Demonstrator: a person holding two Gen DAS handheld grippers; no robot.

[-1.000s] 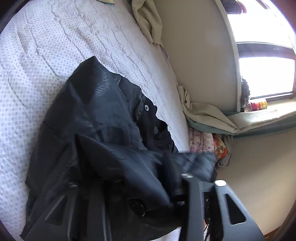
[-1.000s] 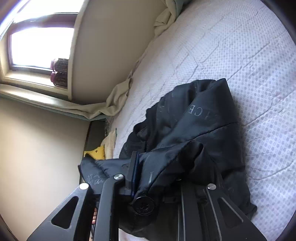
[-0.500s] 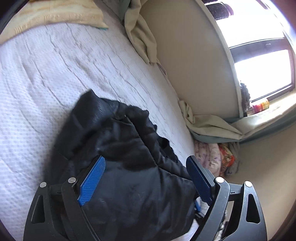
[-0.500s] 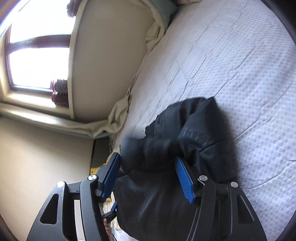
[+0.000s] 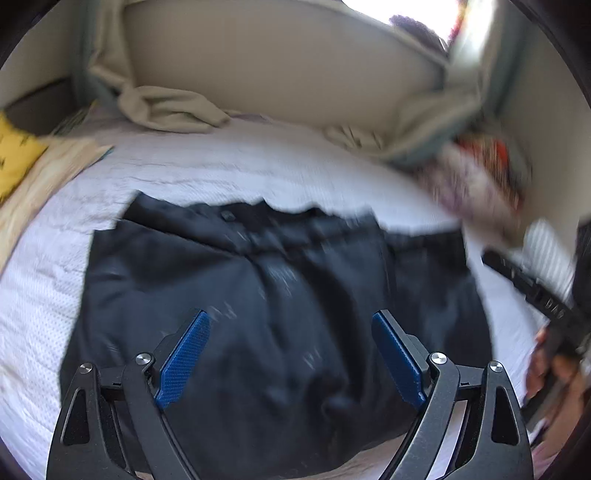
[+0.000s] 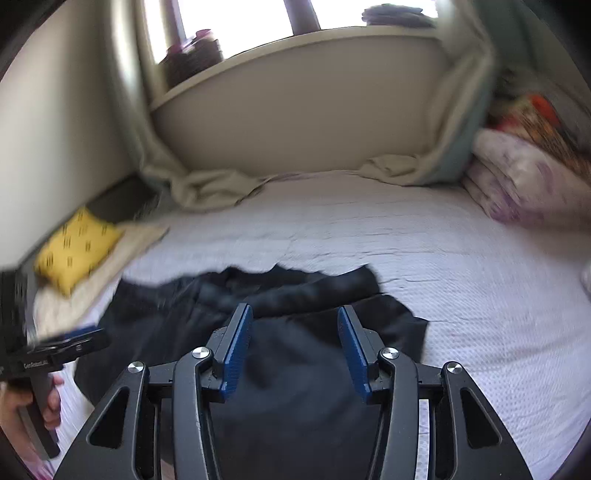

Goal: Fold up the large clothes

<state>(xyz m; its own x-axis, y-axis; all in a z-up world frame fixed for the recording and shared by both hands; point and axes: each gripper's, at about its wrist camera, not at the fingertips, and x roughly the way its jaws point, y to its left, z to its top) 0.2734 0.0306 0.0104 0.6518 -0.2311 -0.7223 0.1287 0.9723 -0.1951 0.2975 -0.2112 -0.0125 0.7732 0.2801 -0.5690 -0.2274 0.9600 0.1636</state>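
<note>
- Left gripper (image 5: pixel 290 354): blue-padded fingers spread apart, empty.
- Right gripper (image 6: pixel 294 349): fingers likewise apart — gripping nothing.
- Black folded jacket (image 5: pixel 258 295): lies beneath and ahead of both finger pairs, on the white quilted bedspread (image 6: pixel 461 266).
- Yellow patterned cushion (image 6: pixel 75 251): far left of the right fingers.

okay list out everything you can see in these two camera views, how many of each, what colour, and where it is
black garment: one, black, lying folded in the middle of the bed, near the front edge
bed cover: one, white and quilted, under the garment
yellow cushion: one, yellow with dark marks, on the bed's left end
beige curtain: one, beige, bunched on the bed along the wall under the window
patterned bedding: a stack, pale purple print with orange-red above, on the bed's right end
window: one, bright, above the wall ledge
left gripper: one, black with blue pads, open above the garment
right gripper: one, black with blue pads, open above the garment
</note>
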